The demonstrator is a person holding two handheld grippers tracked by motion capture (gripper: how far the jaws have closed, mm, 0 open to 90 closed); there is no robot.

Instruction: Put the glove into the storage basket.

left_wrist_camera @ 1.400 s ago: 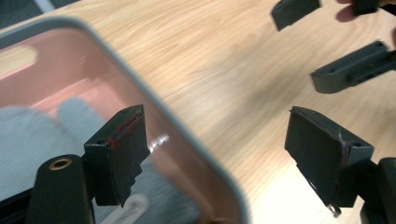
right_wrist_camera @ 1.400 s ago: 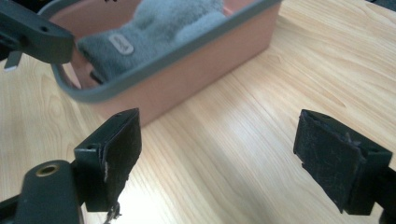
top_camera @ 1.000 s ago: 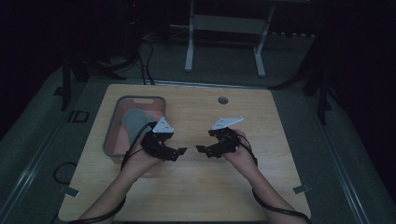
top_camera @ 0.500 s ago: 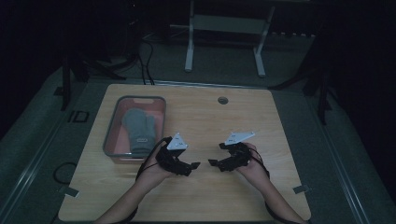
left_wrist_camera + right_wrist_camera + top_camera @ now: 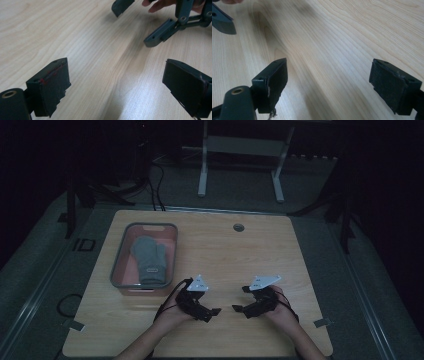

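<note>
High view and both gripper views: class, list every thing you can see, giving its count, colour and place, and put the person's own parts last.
Table: one, light wood, centre of the high view.
Bin: one, grey rim with pinkish inside, left part of the table.
Mitten: one, grey, lying in the bin.
Grommet: one, dark, round, far edge of the table.
Stand: one, white-legged, on the floor beyond the table.
Left gripper: one, black, jaws open and just been opening, nothing between them, near table front.
Right gripper: one, black, jaws open, empty, facing the left.
</note>
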